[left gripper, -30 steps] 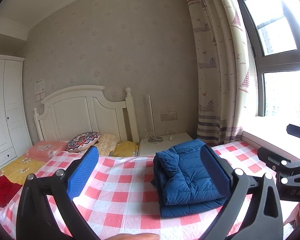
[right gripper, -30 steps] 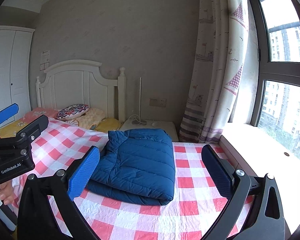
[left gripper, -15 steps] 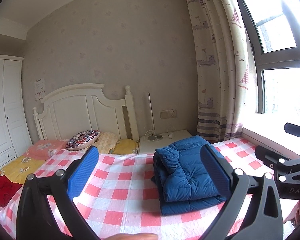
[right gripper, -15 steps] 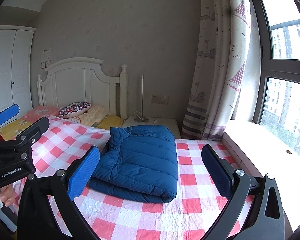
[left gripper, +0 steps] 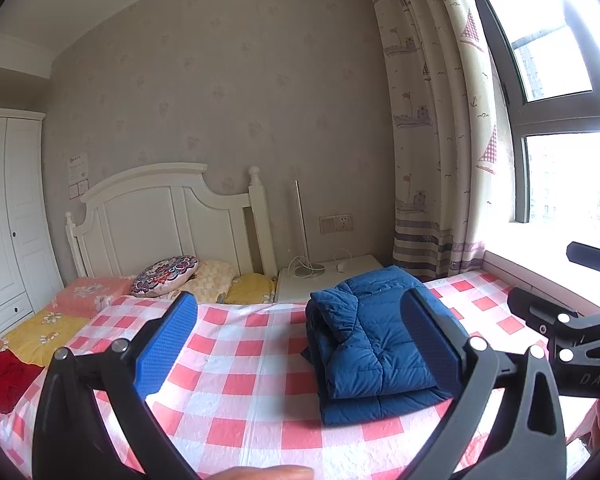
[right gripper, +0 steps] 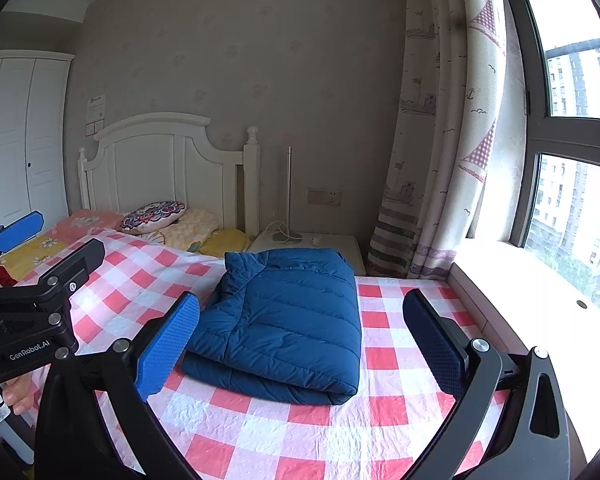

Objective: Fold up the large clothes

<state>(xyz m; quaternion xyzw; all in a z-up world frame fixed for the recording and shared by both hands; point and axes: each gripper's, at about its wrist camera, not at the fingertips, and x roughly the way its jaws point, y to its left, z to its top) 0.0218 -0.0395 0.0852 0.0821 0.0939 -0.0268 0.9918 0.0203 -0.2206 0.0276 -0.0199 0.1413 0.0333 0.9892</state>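
A blue padded jacket (right gripper: 284,320) lies folded in a flat stack on the red and white checked bedspread (right gripper: 384,412). It also shows in the left wrist view (left gripper: 368,336) on the spread (left gripper: 236,364). My left gripper (left gripper: 300,344) is open and empty, held above the bed to the left of the jacket. My right gripper (right gripper: 300,344) is open and empty, held above the bed in front of the jacket. Neither touches the jacket. The left gripper's body also shows at the left edge of the right wrist view.
A white headboard (right gripper: 160,168), several pillows (right gripper: 152,216) and a white nightstand (right gripper: 312,244) with a lamp stand at the back. A white wardrobe (right gripper: 16,140) is at the left. A curtain (right gripper: 440,140), window sill (right gripper: 520,280) and window are at the right.
Both grippers have drawn slightly up and back from the folded jacket. The jacket has not moved. Both grippers stay open.
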